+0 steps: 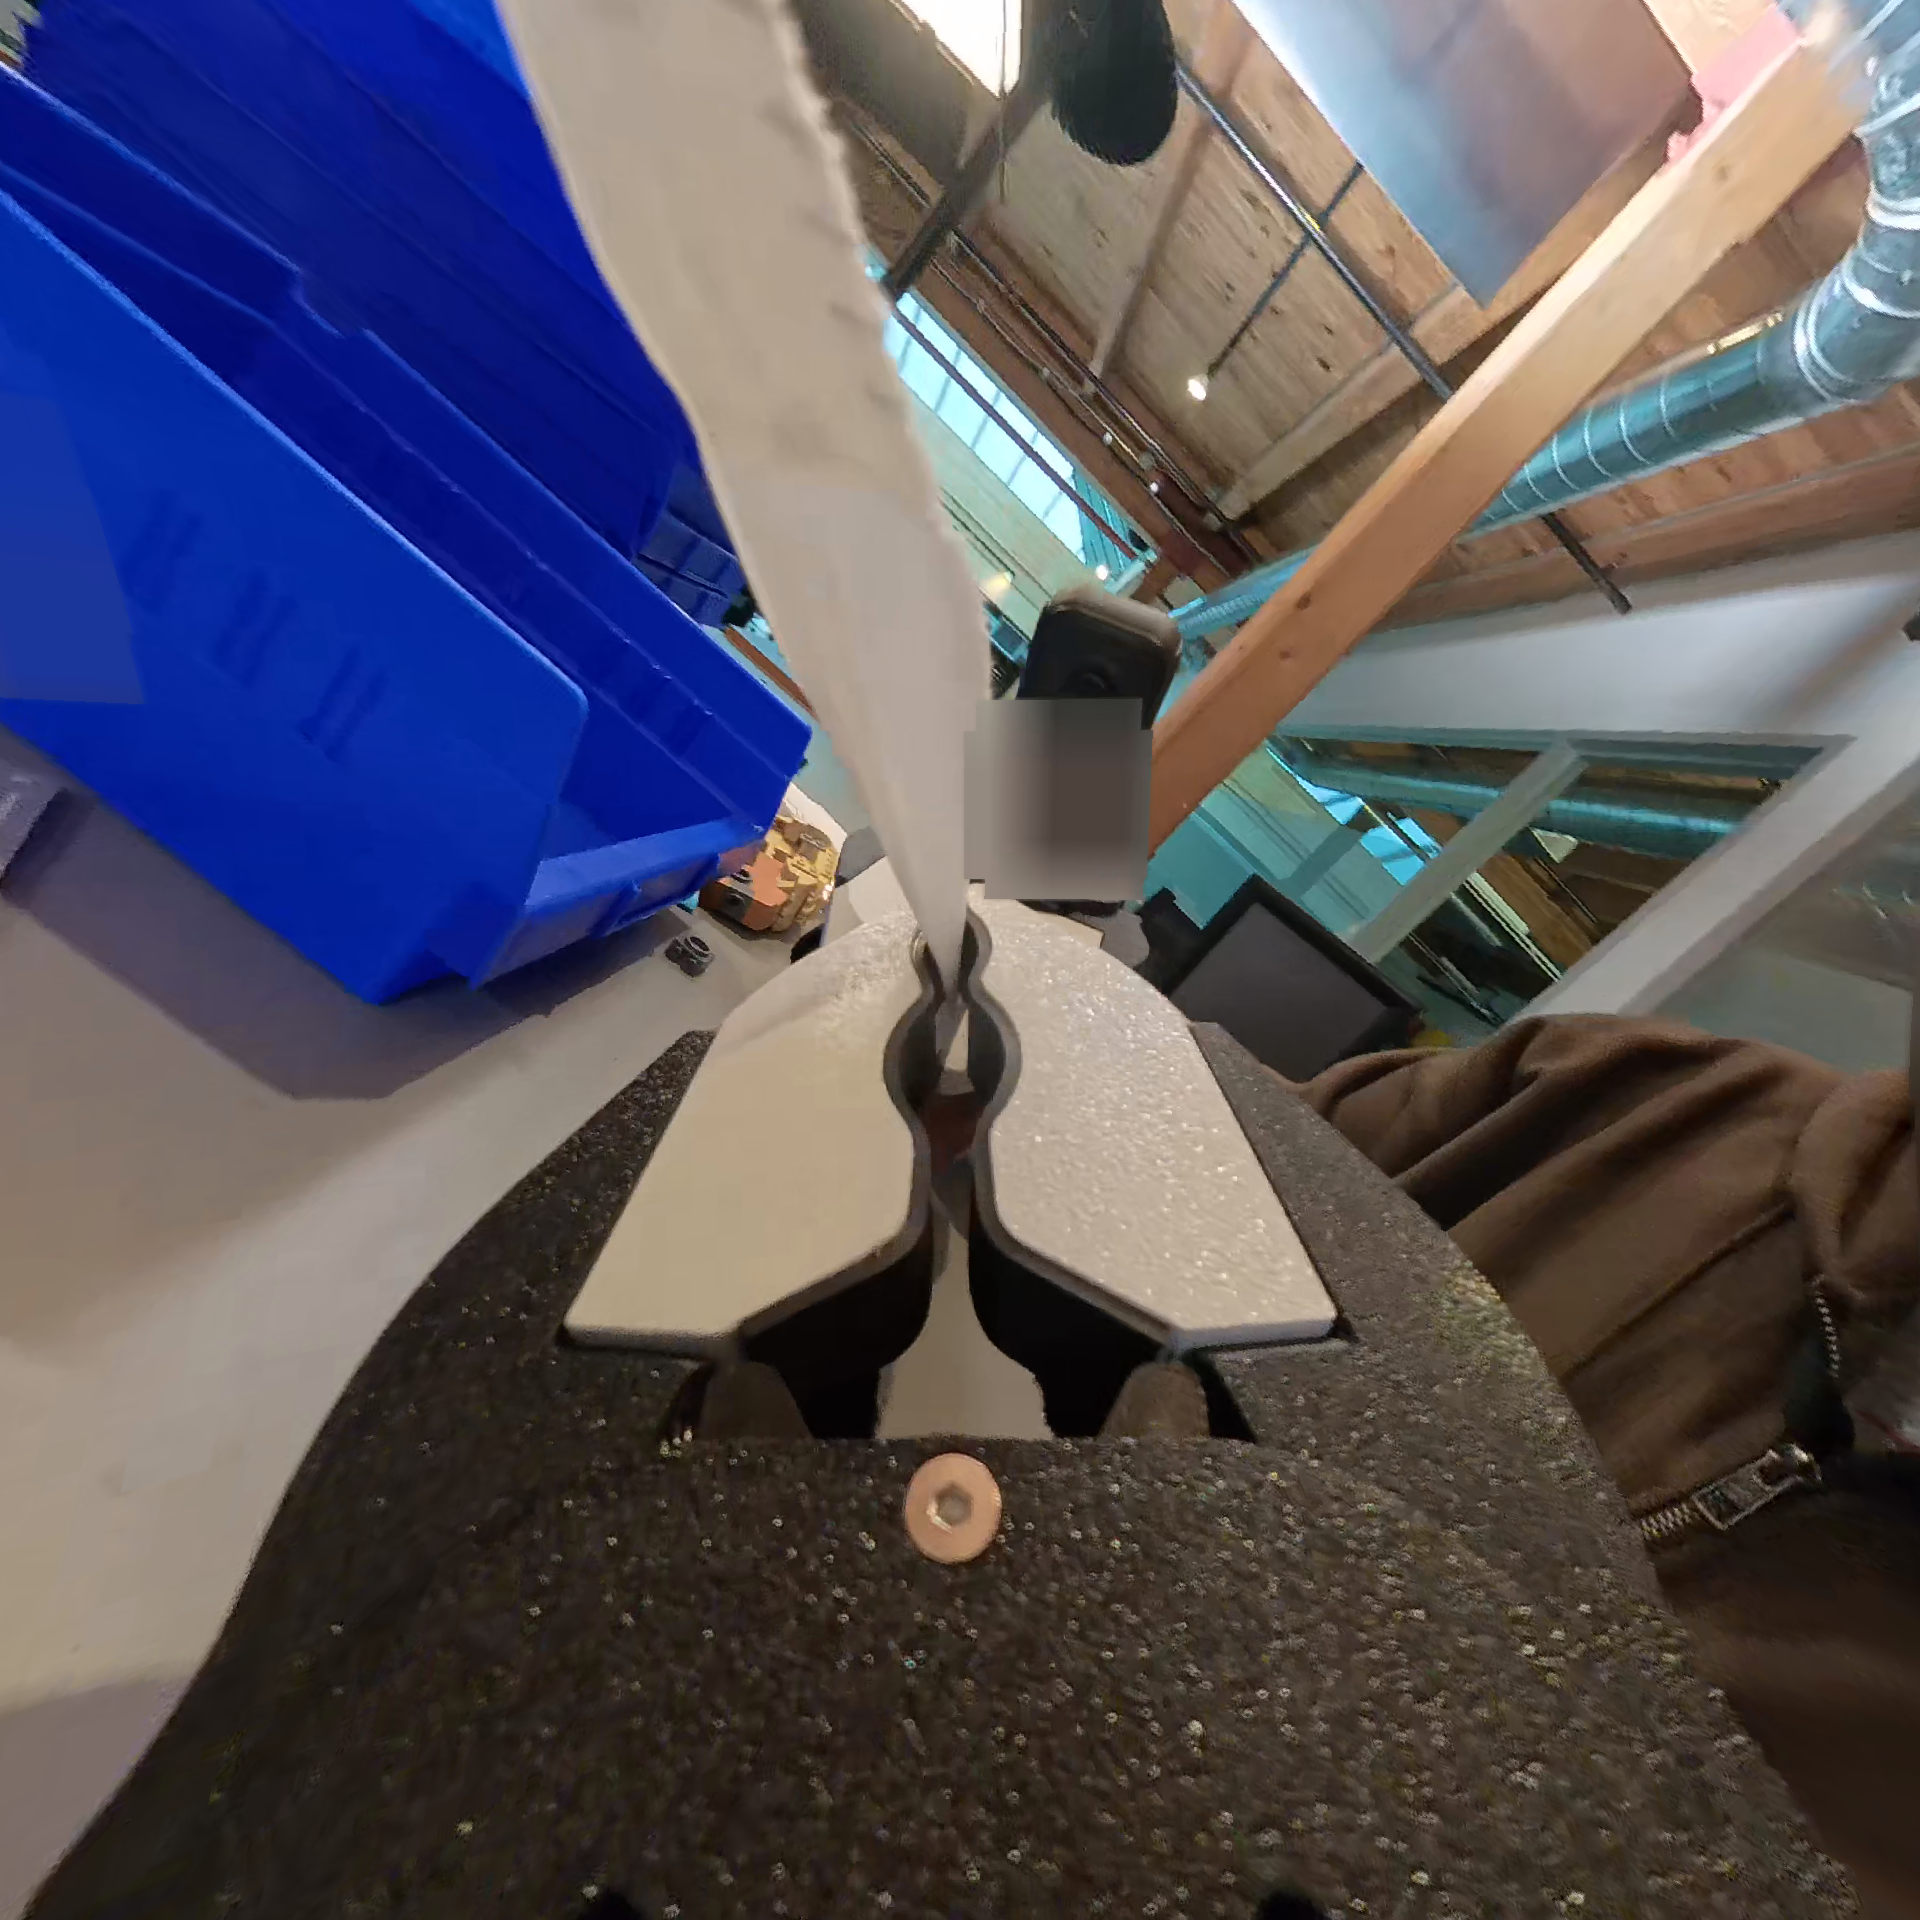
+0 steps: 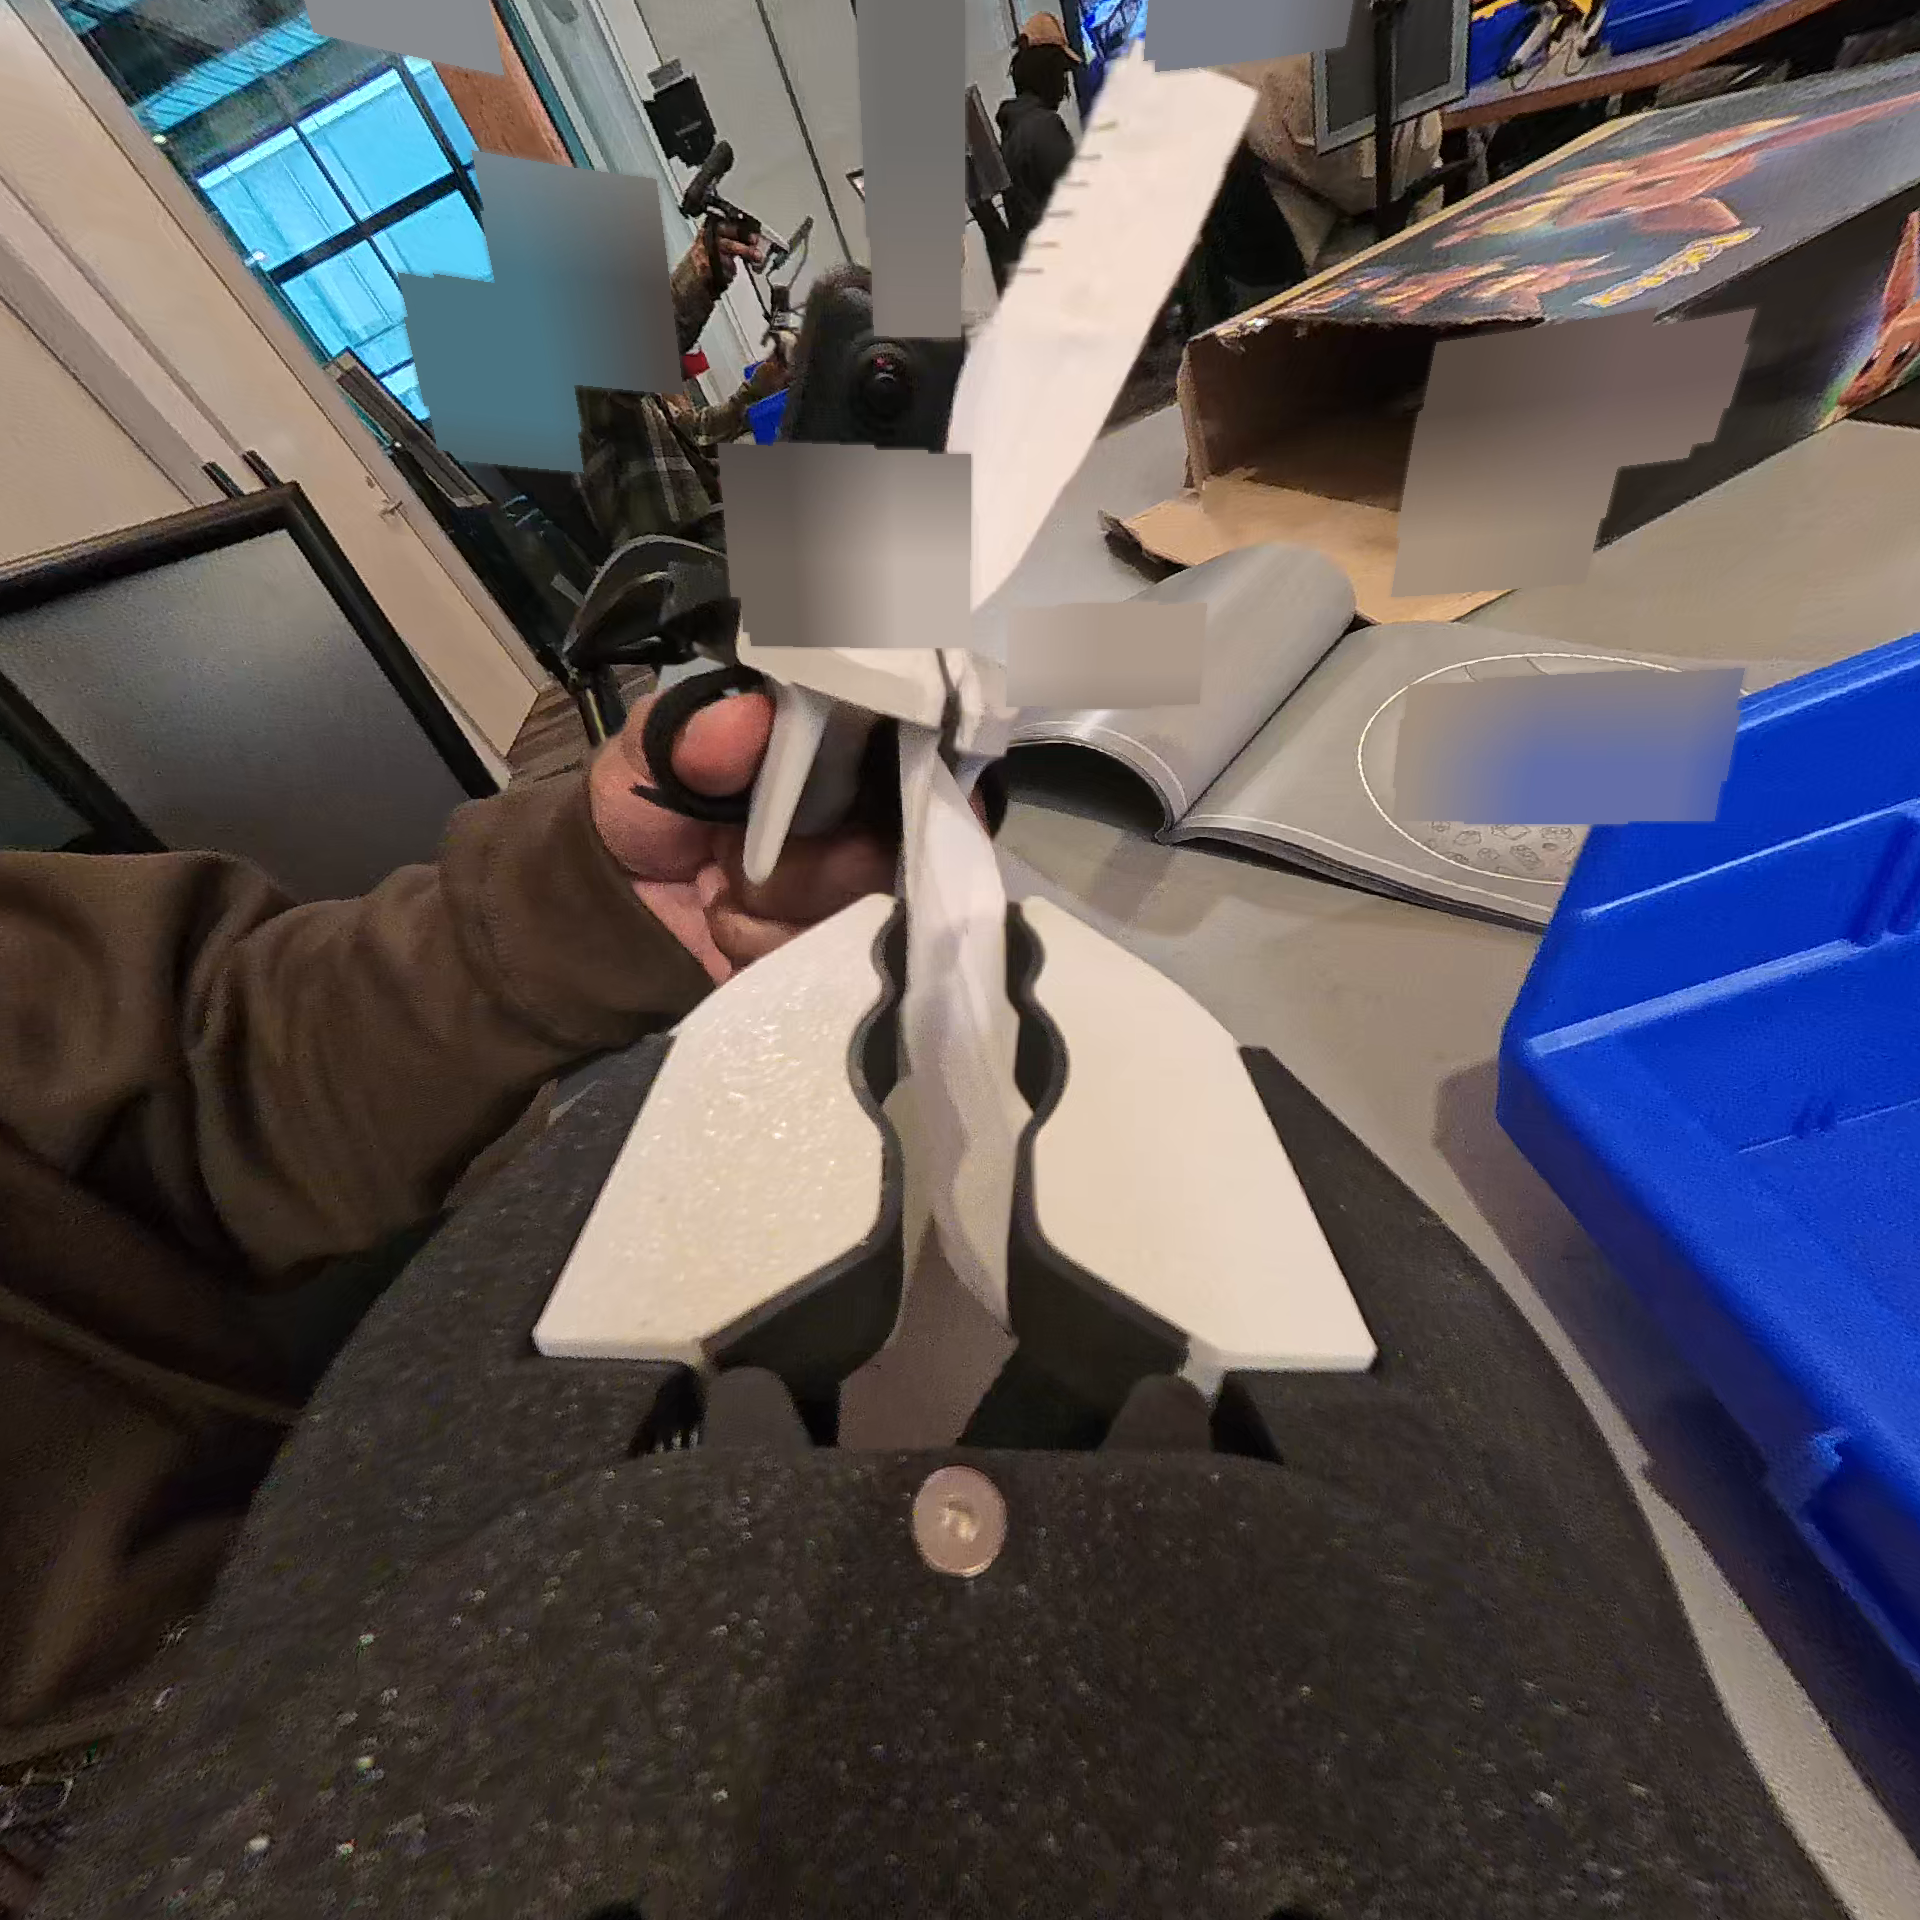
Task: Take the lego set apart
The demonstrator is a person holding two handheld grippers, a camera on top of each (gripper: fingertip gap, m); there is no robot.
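- The left tongs (image 1: pixel 951 971) are pressed together on the narrow end of a thin white paper bag (image 1: pixel 748 343). The bag's long axis runs up and away from the tips, widening towards a frayed, torn edge.
- The right tongs (image 2: pixel 956 935) stand slightly parted with the same white bag (image 2: pixel 951 997) between them. It runs lengthwise along the gap, and whether the pads (image 2: pixel 1132 1101) press it cannot be told.
- Just beyond the right tongs, a hand (image 2: pixel 686 821) in a brown sleeve grips the other tool, where the bag twists and rises.
- Both tools have white pebbled fingers with wavy dark inner edges, on speckled black bodies.
- A glossy blue plastic bin (image 2: pixel 1714 1091) sits on the grey bench (image 2: pixel 1299 987), right of the bag.
- Beyond the bag lie an open grey booklet (image 2: pixel 1330 748) and a torn printed cardboard box (image 2: pixel 1351 416).
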